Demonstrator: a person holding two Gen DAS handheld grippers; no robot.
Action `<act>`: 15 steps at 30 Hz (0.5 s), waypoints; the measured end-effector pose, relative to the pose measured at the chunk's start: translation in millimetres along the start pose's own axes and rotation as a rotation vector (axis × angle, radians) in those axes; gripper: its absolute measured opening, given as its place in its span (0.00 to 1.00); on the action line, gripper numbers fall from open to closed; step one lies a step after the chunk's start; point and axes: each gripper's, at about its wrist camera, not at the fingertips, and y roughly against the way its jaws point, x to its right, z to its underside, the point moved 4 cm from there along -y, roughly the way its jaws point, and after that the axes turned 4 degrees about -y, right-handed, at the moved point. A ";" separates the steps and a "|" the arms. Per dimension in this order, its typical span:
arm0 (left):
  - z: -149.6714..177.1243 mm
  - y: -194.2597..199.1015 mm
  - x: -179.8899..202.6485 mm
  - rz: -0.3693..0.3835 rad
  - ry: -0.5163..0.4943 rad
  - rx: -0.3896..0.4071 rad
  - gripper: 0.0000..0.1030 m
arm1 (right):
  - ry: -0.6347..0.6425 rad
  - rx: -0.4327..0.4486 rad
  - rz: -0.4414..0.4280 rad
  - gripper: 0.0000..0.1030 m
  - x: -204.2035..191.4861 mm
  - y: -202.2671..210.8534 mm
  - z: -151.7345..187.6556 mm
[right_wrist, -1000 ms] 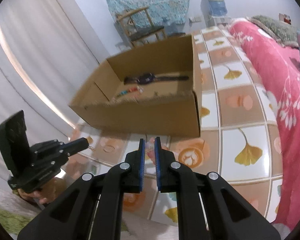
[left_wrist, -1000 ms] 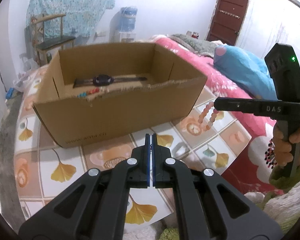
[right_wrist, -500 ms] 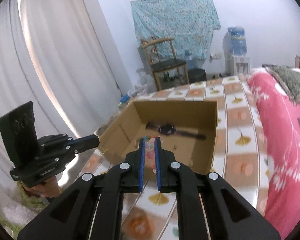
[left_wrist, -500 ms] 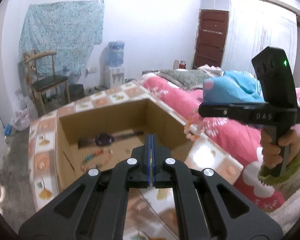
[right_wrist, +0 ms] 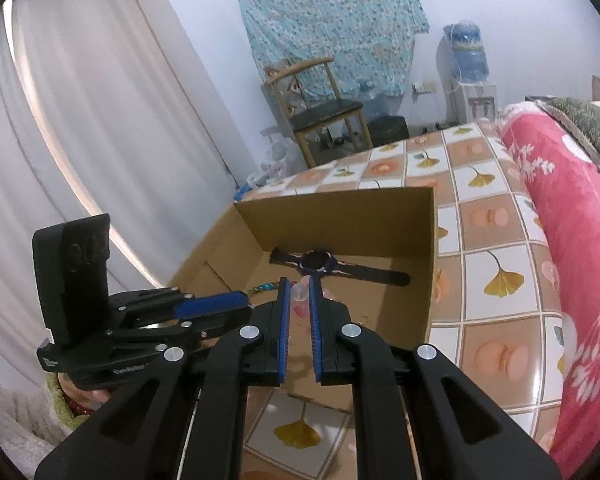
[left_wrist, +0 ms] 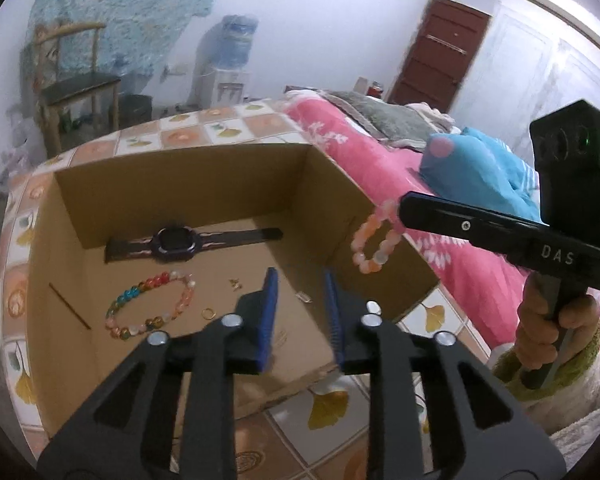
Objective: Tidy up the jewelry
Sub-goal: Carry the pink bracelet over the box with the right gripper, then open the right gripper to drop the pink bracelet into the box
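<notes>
An open cardboard box [left_wrist: 180, 156] stands on the tiled table. Inside lie a dark watch [left_wrist: 176, 240], a multicolour bead bracelet [left_wrist: 152, 306], a small gold ring [left_wrist: 208, 313] and a tiny gold piece [left_wrist: 235, 283]. My left gripper [left_wrist: 301, 280] hovers over the box's near part, its jaws opening with nothing between them. My right gripper [left_wrist: 404, 208] is shut on a pink and orange bead bracelet [left_wrist: 374, 240], which dangles over the box's right wall. In the right wrist view the pink beads [right_wrist: 300, 294] sit between my right gripper's [right_wrist: 299, 284] pads, above the watch [right_wrist: 318, 260].
A pink flowered bedcover [left_wrist: 380, 168] with a blue pillow [left_wrist: 472, 168] borders the table on the right. A wooden chair [right_wrist: 324, 108], a water dispenser [right_wrist: 466, 64] and white curtains [right_wrist: 80, 140] stand behind. A hand [left_wrist: 548, 340] grips the right tool.
Both grippers have risen and moved forward over the box, so its inside now shows. The left jaws have parted. The right gripper has carried the pink bracelet up to the box's right wall.
</notes>
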 end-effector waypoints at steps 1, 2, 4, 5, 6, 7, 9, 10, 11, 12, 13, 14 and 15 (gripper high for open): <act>2.4 3.2 -3.9 -0.002 0.012 0.004 0.25 | -0.001 -0.005 0.002 0.09 2.2 -0.9 -0.8; 4.2 7.2 -9.2 -0.011 0.027 0.011 0.27 | -0.003 -0.010 0.003 0.09 4.1 -1.7 -1.6; 7.5 16.4 -16.8 -0.030 0.047 0.031 0.30 | -0.004 -0.021 0.002 0.09 6.5 -3.5 -3.5; 7.9 20.3 -19.7 -0.040 0.057 0.038 0.33 | -0.006 -0.030 -0.001 0.09 7.2 -5.1 -4.6; 10.0 28.0 -23.4 -0.050 0.070 0.052 0.36 | -0.007 -0.043 -0.008 0.09 7.1 -6.5 -5.8; 11.5 35.3 -26.3 -0.060 0.080 0.066 0.39 | -0.010 -0.071 -0.018 0.09 7.0 -11.5 -7.6; 15.4 50.5 -30.3 -0.087 0.090 0.093 0.50 | -0.010 -0.137 -0.036 0.09 6.2 -24.7 -9.8; 17.7 58.4 -30.6 -0.103 0.090 0.108 0.53 | -0.011 -0.175 -0.045 0.09 4.8 -32.4 -10.1; 19.9 65.1 -31.2 -0.117 0.090 0.122 0.58 | -0.014 -0.208 -0.056 0.09 3.6 -39.7 -10.6; 23.5 73.2 -32.2 -0.133 0.091 0.138 0.62 | -0.018 -0.247 -0.071 0.09 1.7 -48.1 -10.6; 27.1 80.4 -33.1 -0.148 0.095 0.151 0.64 | -0.028 -0.295 -0.095 0.09 -2.2 -59.4 -10.4; 30.4 86.7 -33.8 -0.158 0.101 0.164 0.67 | -0.035 -0.325 -0.116 0.09 -5.4 -65.9 -9.9; 33.3 91.0 -35.0 -0.166 0.107 0.172 0.69 | -0.039 -0.367 -0.141 0.09 -10.6 -76.4 -9.3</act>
